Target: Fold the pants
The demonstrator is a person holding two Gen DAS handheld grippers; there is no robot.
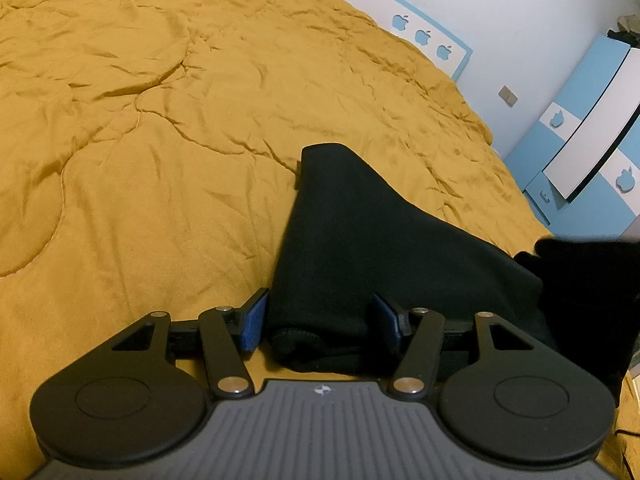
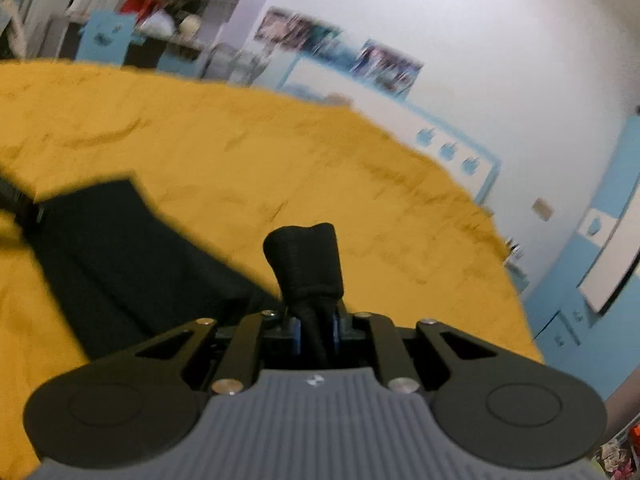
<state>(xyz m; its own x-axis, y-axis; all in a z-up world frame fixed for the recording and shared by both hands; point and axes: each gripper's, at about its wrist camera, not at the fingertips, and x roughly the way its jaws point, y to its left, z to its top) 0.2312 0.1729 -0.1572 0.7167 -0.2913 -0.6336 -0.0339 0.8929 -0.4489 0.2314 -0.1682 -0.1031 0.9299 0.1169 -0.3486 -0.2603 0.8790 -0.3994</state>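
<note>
Right now, right hand-held gripper (image 2: 316,330): clenched on a bunched end of the black soft fabric pants (image 2: 132,264), a cuff-like stub sticking up past its blue pads; this view is blurred.
Left hand-held gripper (image 1: 320,320): jaws spread wide, blue pads (image 1: 256,314) flanking a folded, ribbed edge of the pants (image 1: 360,240); whether the pads press on it I cannot tell.
Pants: lying on the near right part of the bed, a tapered fold pointing to the far side.
Bed: covered by a wrinkled mustard-yellow quilt (image 1: 160,120).
Beyond: white-and-blue headboard (image 1: 432,36) at far right, white wall behind.
</note>
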